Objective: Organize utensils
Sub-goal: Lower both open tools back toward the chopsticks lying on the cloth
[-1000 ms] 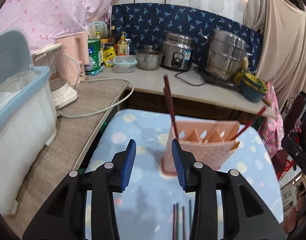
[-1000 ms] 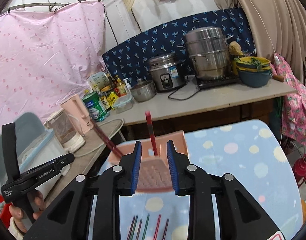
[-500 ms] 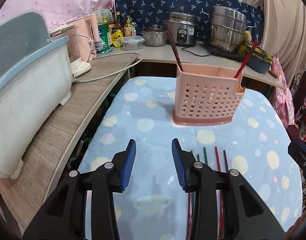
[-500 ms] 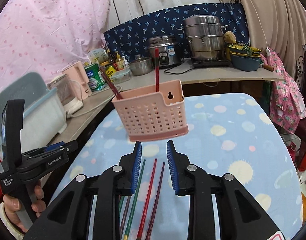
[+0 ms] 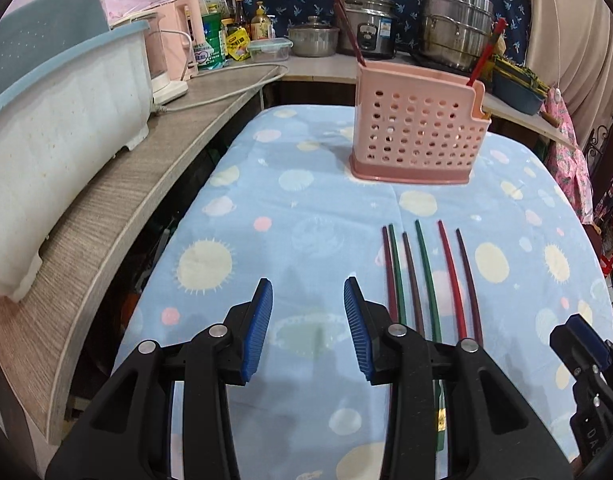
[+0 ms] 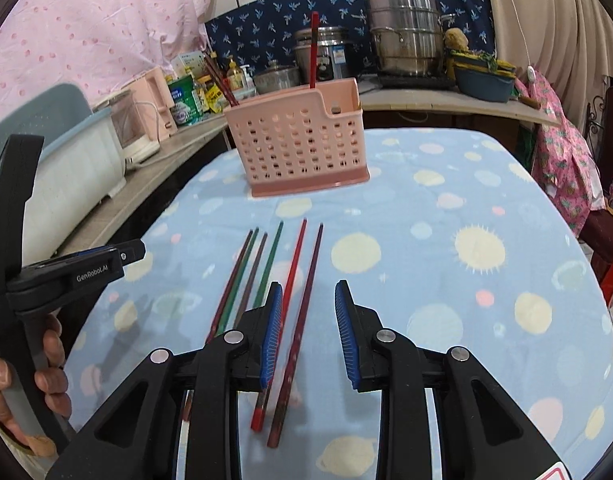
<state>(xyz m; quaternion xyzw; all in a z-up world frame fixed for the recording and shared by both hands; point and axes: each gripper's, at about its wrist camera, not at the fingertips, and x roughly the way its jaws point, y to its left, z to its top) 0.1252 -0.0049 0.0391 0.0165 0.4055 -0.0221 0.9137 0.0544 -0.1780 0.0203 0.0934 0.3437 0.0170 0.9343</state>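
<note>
A pink perforated utensil holder (image 5: 419,132) stands at the far end of the blue cloth-covered table (image 5: 298,216); it also shows in the right wrist view (image 6: 302,144). It holds a dark chopstick (image 5: 348,28) and a red chopstick (image 5: 486,54). Several red, green and dark chopsticks (image 5: 426,276) lie side by side on the cloth, also seen from the right (image 6: 274,272). My left gripper (image 5: 308,328) is open and empty, left of the chopsticks. My right gripper (image 6: 308,332) is open and empty, low over the red (image 6: 292,280) and dark (image 6: 306,292) chopsticks.
A wooden counter (image 5: 118,200) runs along the left with a white and blue tub (image 5: 54,120), a pink appliance and bottles. Pots and a rice cooker (image 5: 368,28) stand on the back counter. The left gripper shows in the right wrist view (image 6: 66,276).
Both grippers have pulled back from the holder and come down toward the near end of the table. The loose chopsticks now lie close in front of both grippers.
</note>
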